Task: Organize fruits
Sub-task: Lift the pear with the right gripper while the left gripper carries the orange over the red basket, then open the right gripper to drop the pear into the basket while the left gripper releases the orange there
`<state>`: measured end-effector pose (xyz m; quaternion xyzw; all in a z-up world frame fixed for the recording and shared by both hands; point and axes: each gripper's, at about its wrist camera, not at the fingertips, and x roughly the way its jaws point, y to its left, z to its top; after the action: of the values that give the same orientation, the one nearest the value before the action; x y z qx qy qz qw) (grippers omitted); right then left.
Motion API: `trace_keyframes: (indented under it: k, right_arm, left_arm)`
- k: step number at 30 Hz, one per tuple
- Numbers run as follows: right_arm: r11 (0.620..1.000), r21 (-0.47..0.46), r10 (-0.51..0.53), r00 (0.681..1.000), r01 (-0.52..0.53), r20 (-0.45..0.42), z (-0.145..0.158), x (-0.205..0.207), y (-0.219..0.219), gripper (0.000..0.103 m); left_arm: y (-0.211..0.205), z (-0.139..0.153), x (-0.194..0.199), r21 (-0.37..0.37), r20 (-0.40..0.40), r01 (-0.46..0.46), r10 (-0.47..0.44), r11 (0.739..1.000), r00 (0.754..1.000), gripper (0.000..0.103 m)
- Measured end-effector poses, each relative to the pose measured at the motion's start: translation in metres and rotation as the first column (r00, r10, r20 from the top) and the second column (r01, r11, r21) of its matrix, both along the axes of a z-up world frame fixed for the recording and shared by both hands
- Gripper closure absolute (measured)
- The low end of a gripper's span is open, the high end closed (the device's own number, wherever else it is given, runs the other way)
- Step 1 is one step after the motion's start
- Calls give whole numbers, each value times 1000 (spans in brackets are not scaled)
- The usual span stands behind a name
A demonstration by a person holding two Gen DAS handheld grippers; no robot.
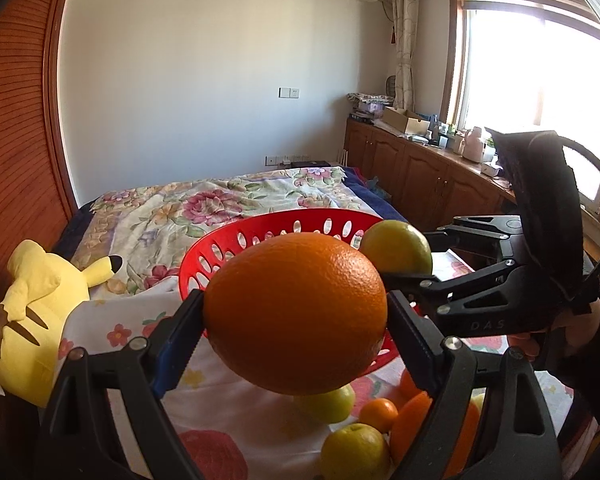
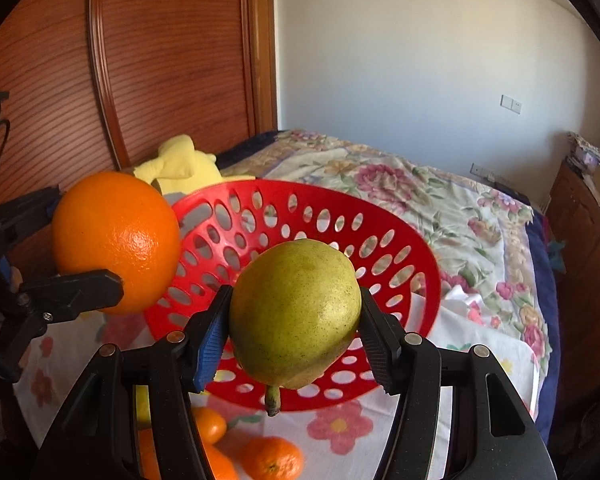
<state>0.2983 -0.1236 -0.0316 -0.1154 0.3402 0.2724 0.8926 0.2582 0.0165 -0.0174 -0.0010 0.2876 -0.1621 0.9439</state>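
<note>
Your left tongs (image 1: 296, 320) are clamped on a big orange (image 1: 296, 314), its skin pressed between the blue pad on one side and the black pad on the other. Your right tongs (image 2: 294, 332) grip a green pear (image 2: 296, 314) the same way, stem pointing down toward the camera. You hold both fruits in the air above the red basket (image 2: 400, 256), which sits on the flowered bedspread (image 2: 440, 200); through its oval holes you see nothing lying inside it. From the right side the orange hangs over the basket's left rim, and the pear over its near half. From the left side the pear (image 1: 396, 246) sits just past the orange, near the basket's right rim. Below your tongs, on the white flowered cloth (image 1: 236, 408), lie the loose fruits: small tangerines (image 2: 274, 460) and more green pears (image 1: 354, 450), close together. A yellow plush toy (image 1: 32, 312) lies by the wooden headboard (image 2: 172, 60), well apart from the basket.
</note>
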Motion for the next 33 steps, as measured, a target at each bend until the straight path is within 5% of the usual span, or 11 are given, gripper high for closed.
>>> trace_keyframes:
  k: [20,33]
  right_arm:
    - [983,-182,15,998,-27,-66,-39,30,26,41]
    - [977,-211,15,997,-30,-74,-42,35,31,41]
  left_arm:
    - [8,-14,38,20,-21,-15,15,1000,1000,16]
    - [5,-15,38,45,-28,-15,16,999,999,16]
